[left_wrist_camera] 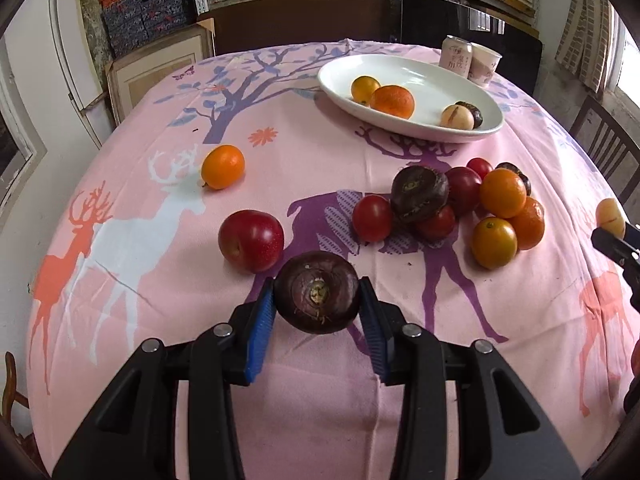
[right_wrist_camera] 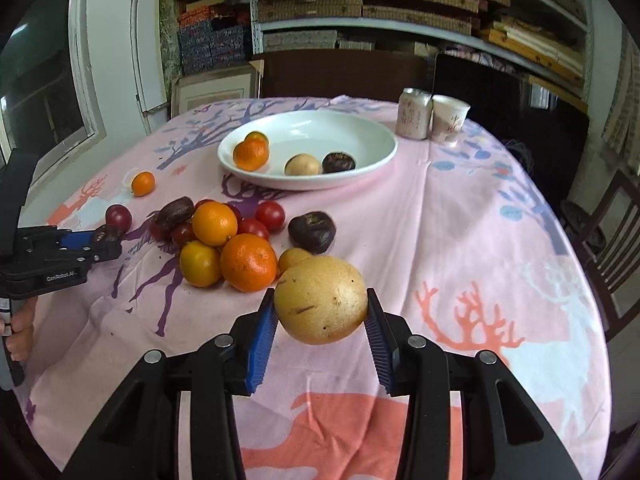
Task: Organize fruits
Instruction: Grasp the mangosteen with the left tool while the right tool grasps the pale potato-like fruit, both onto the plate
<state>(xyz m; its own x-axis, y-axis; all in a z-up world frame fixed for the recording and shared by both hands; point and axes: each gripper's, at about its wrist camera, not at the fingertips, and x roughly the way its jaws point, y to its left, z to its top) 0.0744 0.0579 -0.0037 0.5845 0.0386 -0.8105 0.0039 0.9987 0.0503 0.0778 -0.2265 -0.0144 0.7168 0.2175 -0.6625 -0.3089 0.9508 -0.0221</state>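
Observation:
My left gripper (left_wrist_camera: 317, 300) is shut on a dark purple fruit (left_wrist_camera: 317, 292) and holds it above the pink tablecloth. My right gripper (right_wrist_camera: 321, 308) is shut on a tan yellow fruit (right_wrist_camera: 321, 299). A white oval plate (left_wrist_camera: 436, 80) at the back holds two orange fruits, a tan fruit and a dark one; it also shows in the right wrist view (right_wrist_camera: 360, 136). A pile of red, orange and dark fruits (left_wrist_camera: 460, 204) lies in front of the plate. A red fruit (left_wrist_camera: 251, 240) and an orange fruit (left_wrist_camera: 223, 166) lie apart on the left.
A pink can (left_wrist_camera: 456, 56) and a paper cup (left_wrist_camera: 484, 62) stand behind the plate. Wooden chairs (right_wrist_camera: 608, 240) stand at the table's right side. Shelves with boxes fill the back wall. The left gripper shows at the left edge of the right wrist view (right_wrist_camera: 102, 240).

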